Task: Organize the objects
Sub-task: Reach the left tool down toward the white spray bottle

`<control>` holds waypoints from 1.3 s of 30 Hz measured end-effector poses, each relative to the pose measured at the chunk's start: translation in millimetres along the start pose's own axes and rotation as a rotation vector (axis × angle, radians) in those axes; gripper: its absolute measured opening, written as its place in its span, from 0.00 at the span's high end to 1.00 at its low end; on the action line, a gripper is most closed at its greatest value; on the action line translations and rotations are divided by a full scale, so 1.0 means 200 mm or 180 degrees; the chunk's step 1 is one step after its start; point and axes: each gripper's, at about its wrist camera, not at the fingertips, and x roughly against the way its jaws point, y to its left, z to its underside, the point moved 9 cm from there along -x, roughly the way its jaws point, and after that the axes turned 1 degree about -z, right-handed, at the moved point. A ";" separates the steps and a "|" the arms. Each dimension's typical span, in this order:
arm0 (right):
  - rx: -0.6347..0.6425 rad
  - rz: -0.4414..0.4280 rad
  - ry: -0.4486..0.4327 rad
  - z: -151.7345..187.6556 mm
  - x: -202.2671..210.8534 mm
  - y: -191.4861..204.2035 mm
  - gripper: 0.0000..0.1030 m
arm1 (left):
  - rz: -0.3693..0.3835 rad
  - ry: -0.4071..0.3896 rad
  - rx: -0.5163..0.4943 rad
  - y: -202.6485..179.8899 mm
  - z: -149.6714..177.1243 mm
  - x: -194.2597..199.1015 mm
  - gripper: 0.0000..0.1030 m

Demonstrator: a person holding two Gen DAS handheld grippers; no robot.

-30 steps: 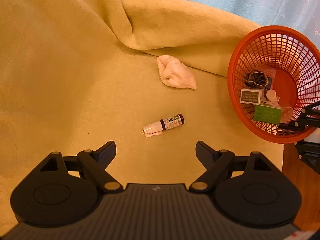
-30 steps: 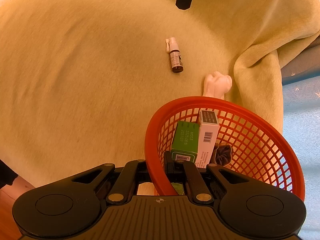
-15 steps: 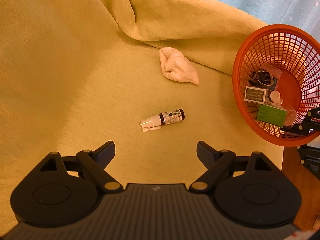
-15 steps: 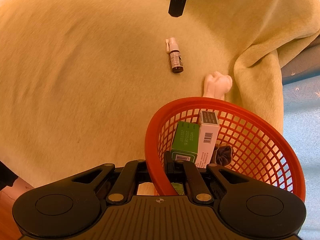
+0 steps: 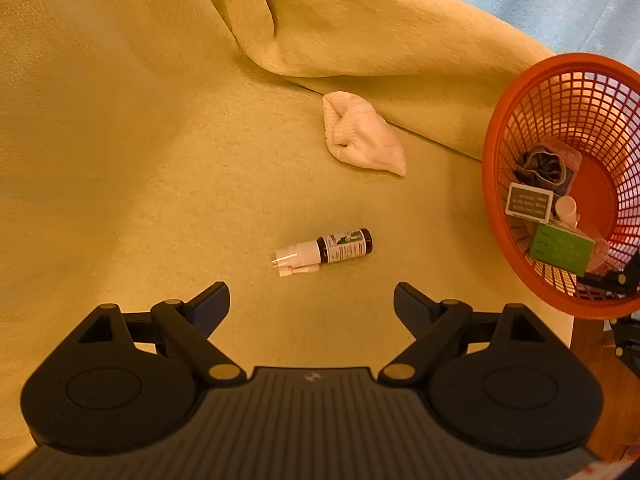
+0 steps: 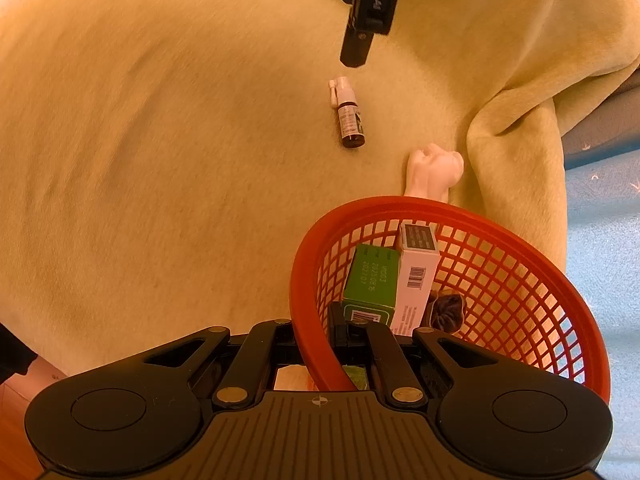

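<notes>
Two loose items remain out on the yellow blanket, so the tidying looks most of the way through but not finished, judging by how things lie. Largest first: blanket covers the whole working surface, flat in the middle, heaped in a thick fold at the far side in the left wrist view. Red mesh basket sits at the blanket's right edge in that view, already holding a green box, a white box with a dark end label, a dark crumpled bundle and a small pale item too blurred to name. Right gripper has its jaws closed on the near rim of the basket, one finger outside the wall, one inside. Left gripper is spread wide with nothing in it, fingers hovering above the blanket and flanking the spray bottle from the near side; contact not yet made. White rolled sock lies near the foot of the fold, apart from both basket and bottle. Smallest: spray bottle, on its side, well apart from the basket, dark brown body with a printed label, white nozzle end pointing away from the basket. Likely left to do: bottle into basket, then sock.
</notes>
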 end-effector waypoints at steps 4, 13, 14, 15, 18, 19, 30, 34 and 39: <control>-0.0013 -0.0018 -0.0008 -0.01 0.00 -0.01 0.97 | 0.0008 0.0009 0.0028 0.00 -0.02 -0.04 0.16; -0.0033 -0.0041 -0.0039 -0.02 -0.02 -0.03 0.97 | -0.0002 0.0045 0.0066 0.00 -0.04 -0.13 0.14; -0.0032 -0.0044 -0.0042 -0.02 -0.02 -0.03 0.97 | 0.0002 0.0048 0.0075 0.00 -0.04 -0.13 0.14; -0.0037 -0.0047 -0.0046 -0.02 -0.02 -0.03 0.97 | 0.0005 0.0050 0.0083 -0.01 -0.04 -0.14 0.14; -0.0038 -0.0056 -0.0058 -0.03 -0.02 -0.03 0.97 | 0.0006 0.0066 0.0096 -0.01 -0.03 -0.18 0.14; -0.0037 -0.0060 -0.0061 -0.03 -0.02 -0.03 0.97 | 0.0008 0.0069 0.0100 -0.01 -0.03 -0.19 0.14; -0.0019 -0.0065 -0.0086 -0.04 -0.04 -0.05 0.97 | 0.0013 0.0020 0.0185 -0.02 -0.04 -0.28 0.13; -0.0025 -0.0067 -0.0100 -0.05 -0.05 -0.06 0.97 | 0.0018 0.0008 0.0321 -0.01 -0.04 -0.35 0.11; -0.0015 -0.0061 -0.0114 -0.06 -0.05 -0.06 0.97 | -0.0015 0.0016 0.0465 -0.02 -0.04 -0.44 0.11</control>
